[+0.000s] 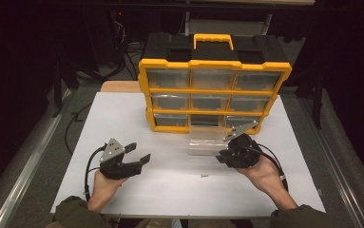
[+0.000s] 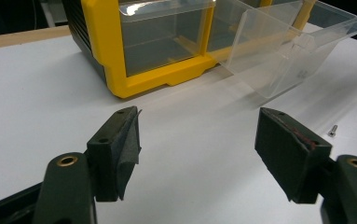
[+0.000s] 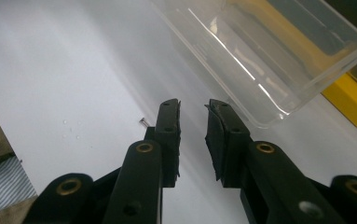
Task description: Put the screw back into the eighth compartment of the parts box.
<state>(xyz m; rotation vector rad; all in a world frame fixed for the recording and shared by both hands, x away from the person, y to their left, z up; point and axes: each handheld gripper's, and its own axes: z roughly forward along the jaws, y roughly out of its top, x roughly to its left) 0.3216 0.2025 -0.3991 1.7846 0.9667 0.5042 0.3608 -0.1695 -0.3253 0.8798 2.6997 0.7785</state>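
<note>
A yellow and black drawer organizer (image 1: 213, 90) stands at the back of the white table, its lower corner close in the left gripper view (image 2: 120, 70). One clear plastic drawer (image 1: 207, 140) is out of the bottom row and rests on the table in front of it (image 2: 283, 51) (image 3: 260, 51). A tiny screw (image 1: 202, 176) lies loose on the table (image 2: 333, 130) (image 3: 143, 122). My left gripper (image 1: 140, 152) sits at the left with jaws wide open and nothing between them (image 2: 198, 121). My right gripper (image 1: 221, 156) is beside the drawer's near right corner, its jaws (image 3: 193, 105) a narrow gap apart and holding nothing.
The white table top (image 1: 170, 190) ends in a front edge near the person's sleeves. A wooden strip (image 1: 120, 86) shows behind its back left corner. Metal rails and dark cables (image 1: 75, 118) run along the floor on both sides.
</note>
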